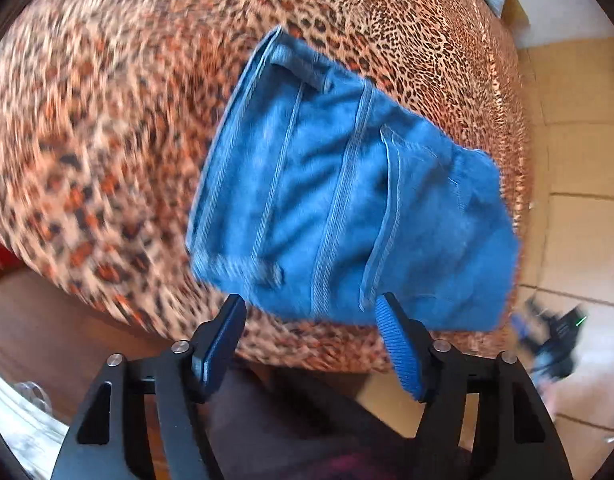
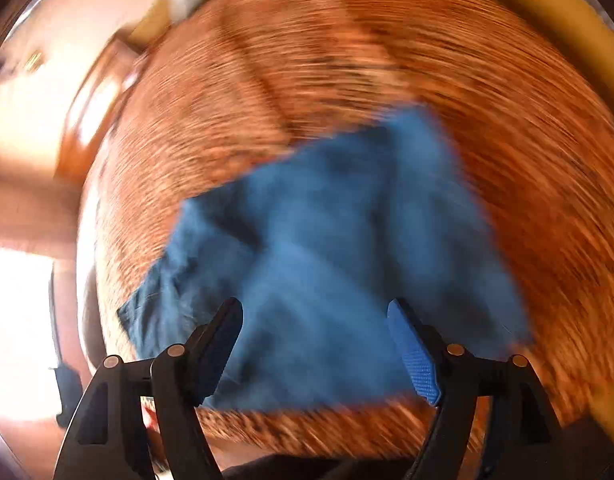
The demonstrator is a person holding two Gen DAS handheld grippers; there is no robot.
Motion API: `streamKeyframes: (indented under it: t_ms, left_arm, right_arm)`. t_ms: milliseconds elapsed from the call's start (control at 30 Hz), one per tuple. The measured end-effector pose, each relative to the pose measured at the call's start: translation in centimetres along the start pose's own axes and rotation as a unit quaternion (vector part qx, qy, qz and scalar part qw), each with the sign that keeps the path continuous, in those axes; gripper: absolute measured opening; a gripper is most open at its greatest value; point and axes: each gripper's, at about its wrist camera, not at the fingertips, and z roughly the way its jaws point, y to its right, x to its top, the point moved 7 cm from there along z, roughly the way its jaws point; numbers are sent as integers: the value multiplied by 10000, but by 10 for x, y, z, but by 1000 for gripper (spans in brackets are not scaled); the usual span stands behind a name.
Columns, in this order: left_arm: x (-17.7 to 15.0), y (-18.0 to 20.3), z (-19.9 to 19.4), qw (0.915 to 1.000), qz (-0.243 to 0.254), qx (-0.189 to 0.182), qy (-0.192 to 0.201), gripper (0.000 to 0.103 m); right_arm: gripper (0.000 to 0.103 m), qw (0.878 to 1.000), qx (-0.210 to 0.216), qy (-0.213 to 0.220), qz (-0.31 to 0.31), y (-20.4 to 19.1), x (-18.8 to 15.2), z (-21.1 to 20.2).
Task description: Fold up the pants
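Risk, as I judge it: the jeans [image 1: 347, 200] sit close to the near edge of the leopard cover [image 1: 107, 120], with tiled floor [image 1: 579, 160] beyond one side. A stray jaw catching a layer could drag the bundle open or pull it off that edge. The right wrist view is heavily smeared, so anything fine there is unreadable.

Jeans lie as a compact folded packet on the cover, seams up, belt loops at one end.

Left gripper [image 1: 313, 312]: jaws wide apart, nothing between them, tips over the packet's near edge; contact not discernible.

Right gripper [image 2: 315, 316]: jaws spread, empty, the jeans [image 2: 327, 260] beyond and below the tips.
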Motion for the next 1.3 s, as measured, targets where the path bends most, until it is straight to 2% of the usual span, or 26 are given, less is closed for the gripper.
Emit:
streamKeyframes:
  t_ms: [133, 167, 200, 233, 300, 333, 367, 400, 433, 467, 500, 533, 600, 667, 700, 767, 800, 833, 867, 967, 1000, 1100, 1167, 1233, 1267, 1300]
  left_arm:
    - [10, -8, 33, 9989, -380, 89, -247, 61]
    - [15, -10, 41, 9983, -433, 238, -315, 55]
    - [20, -12, 47, 9977, -429, 408, -330, 41]
    - [25, -8, 46, 9979, -317, 498, -270, 26]
    - [37, 15, 45, 9977, 1, 666, -108, 15]
    - [40, 16, 39, 9968, 119, 792, 36, 15]
    - [42, 15, 34, 9948, 258, 970, 186, 15]
    - [45, 11, 37, 9900, 417, 1310, 302, 15]
    - [46, 2, 46, 9842, 530, 1670, 249, 13]
    - [46, -5, 54, 9813, 562, 1837, 153, 9]
    - [48, -3, 51, 9811, 602, 1823, 235, 8]
    - [47, 1, 46, 9811, 696, 1793, 195, 8]
    - [41, 4, 26, 9808, 962, 1688, 200, 9]
    - [34, 11, 3, 9819, 1269, 1381, 273, 12]
    - [33, 18, -11, 9811, 1479, 1209, 321, 13]
    - [34, 36, -23, 9775, 1814, 988, 429, 27]
    - [38, 48, -26, 9746, 1966, 941, 511, 45]
    - [44, 63, -23, 9724, 2084, 840, 625, 57]
    - [48, 65, -26, 9713, 2152, 767, 661, 58]
    - [62, 90, 22, 9701, 2251, 841, 335, 58]
    - [78, 85, 46, 9713, 2166, 952, 234, 51]
    - [92, 61, 87, 9714, 1843, 1493, -120, 38]
    - [96, 56, 92, 9695, 1868, 1581, -112, 35]
    - [100, 57, 85, 9669, 1752, 1848, -175, 31]
    - [99, 65, 80, 9667, 1777, 1831, -195, 30]
    - [99, 80, 73, 9645, 1996, 1717, -191, 30]
  right_arm:
    - [78, 9960, -56, -113, 887, 58, -41, 9]
    - [78, 9944, 47, -89, 1049, 71, -41, 8]
    - [73, 9924, 182, -58, 1219, 77, -38, 27]
    - [65, 9895, 283, 38, 1416, 79, -38, 39]
    - [7, 9863, 539, 238, 1539, 79, -33, 44]
    - [6, 9859, 566, 419, 1521, 77, -30, 37]
    - [5, 9853, 670, 548, 1470, 75, -31, 32]
    - [5, 9882, 551, 695, 1251, 73, -31, 25]
    - [6, 9907, 377, 637, 1139, 78, -36, 24]
    - [7, 9929, 141, 454, 1092, 85, -43, 33]
    - [4, 9931, -242, 248, 1118, 94, -47, 45]
    - [4, 9925, -167, 305, 1171, 96, -48, 45]
    - [25, 9893, -46, 437, 1391, 98, -51, 34]
    - [42, 9861, 45, 641, 1531, 100, -52, 11]
    - [46, 9848, -49, 812, 1533, 102, -51, -2]
    - [46, 9830, -179, 1105, 1456, 101, -45, -26]
    - [46, 9814, -172, 1353, 1348, 90, -40, -34]
    - [46, 9811, -108, 1468, 1253, 83, -36, -36]
    - [46, 9818, -34, 1506, 1159, 73, -31, -33]
    - [46, 9876, 184, 1316, 841, 39, -15, -2]
    - [46, 9892, 237, 1237, 744, 28, -11, 10]
    - [44, 9912, 502, 1062, 616, 11, 2, 38]
    - [44, 9925, 370, 981, 623, 21, 9, 52]
    - [35, 9916, 395, 933, 800, 50, 12, 51]
    - [34, 9891, 398, 1054, 946, 63, 14, 41]
    - [40, 9855, 413, 1238, 1088, 80, 13, 25]
